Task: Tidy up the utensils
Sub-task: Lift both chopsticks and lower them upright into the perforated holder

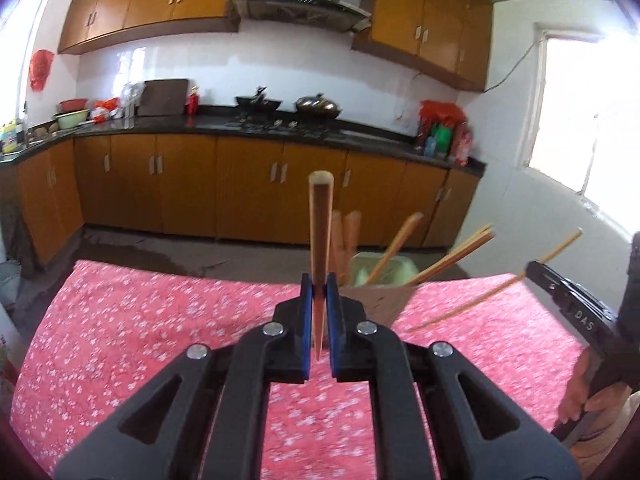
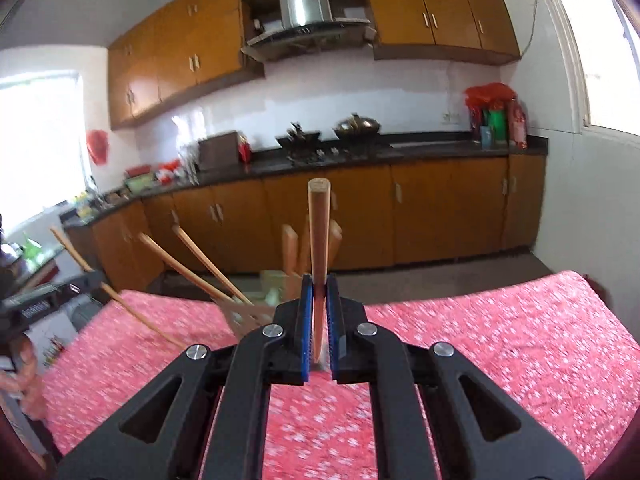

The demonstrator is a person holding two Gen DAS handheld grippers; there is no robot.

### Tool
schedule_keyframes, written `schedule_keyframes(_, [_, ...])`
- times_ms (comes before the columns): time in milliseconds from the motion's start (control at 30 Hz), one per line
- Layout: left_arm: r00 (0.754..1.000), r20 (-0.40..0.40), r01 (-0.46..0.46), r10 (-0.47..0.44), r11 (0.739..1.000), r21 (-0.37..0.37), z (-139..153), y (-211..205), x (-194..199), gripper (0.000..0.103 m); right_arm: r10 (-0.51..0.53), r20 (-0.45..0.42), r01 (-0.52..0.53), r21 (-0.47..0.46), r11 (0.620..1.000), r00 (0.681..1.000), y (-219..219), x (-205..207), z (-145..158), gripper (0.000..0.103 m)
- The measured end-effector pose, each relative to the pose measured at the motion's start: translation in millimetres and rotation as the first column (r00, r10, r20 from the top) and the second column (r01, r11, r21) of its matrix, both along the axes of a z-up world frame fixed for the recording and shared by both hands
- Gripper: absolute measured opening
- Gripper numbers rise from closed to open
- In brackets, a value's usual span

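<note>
My left gripper (image 1: pixel 319 285) is shut on a wooden chopstick (image 1: pixel 320 228) that stands upright between its blue pads, above the pink floral tablecloth (image 1: pixel 160 320). Just behind it sits a brown and pale green utensil holder (image 1: pixel 380 298) with several chopsticks leaning out to the right. My right gripper (image 2: pixel 319 285) is shut on another upright wooden chopstick (image 2: pixel 319 232). The holder (image 2: pixel 248 320) shows left of it. Each gripper appears at the edge of the other's view: the right gripper (image 1: pixel 534 269) with its chopstick (image 1: pixel 480 301), and the left gripper (image 2: pixel 94 278) with its chopstick (image 2: pixel 132 309).
Beyond the table runs bare floor (image 1: pixel 180 248), then orange kitchen cabinets (image 1: pixel 240 192) under a dark counter with woks, bowls and bottles. A person's hand (image 1: pixel 580 392) grips the right tool's handle. A window (image 1: pixel 580 112) stands to the right.
</note>
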State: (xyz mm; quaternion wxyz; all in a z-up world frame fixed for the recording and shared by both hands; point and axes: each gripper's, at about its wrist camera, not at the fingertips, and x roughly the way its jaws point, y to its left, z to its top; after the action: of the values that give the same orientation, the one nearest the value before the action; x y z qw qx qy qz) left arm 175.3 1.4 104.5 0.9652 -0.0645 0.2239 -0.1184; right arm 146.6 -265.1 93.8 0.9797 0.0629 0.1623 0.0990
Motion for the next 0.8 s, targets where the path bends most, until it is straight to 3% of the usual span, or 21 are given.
schedule_keyframes(233, [0.992, 0.101, 0.079, -0.071, 0.994, -0.077, 42, -27, -6, 0.008, 0.051, 0.118, -0.057, 0.046, 0.997, 0.992, 5, -9, 42, 0.007])
schedule_keyframes(400, [0.982, 0.185, 0.050, -0.034, 0.995, -0.083, 68, -46, 2, 0.008, 0.054, 0.158, -0.060, 0.037, 0.997, 0.986, 10, -2, 55, 0.007])
schedule_keyframes(533, [0.970, 0.241, -0.017, 0.027, 0.999, -0.044, 79, -58, 17, 0.008, 0.047, 0.144, -0.049, 0.016, 0.999, 0.988, 13, 17, 54, 0.007])
schedule_keyframes(800, [0.987, 0.148, -0.055, 0.055, 0.998, -0.004, 52, -59, 57, 0.008, 0.037, 0.048, -0.037, -0.014, 0.999, 0.998, 20, 50, 35, 0.008])
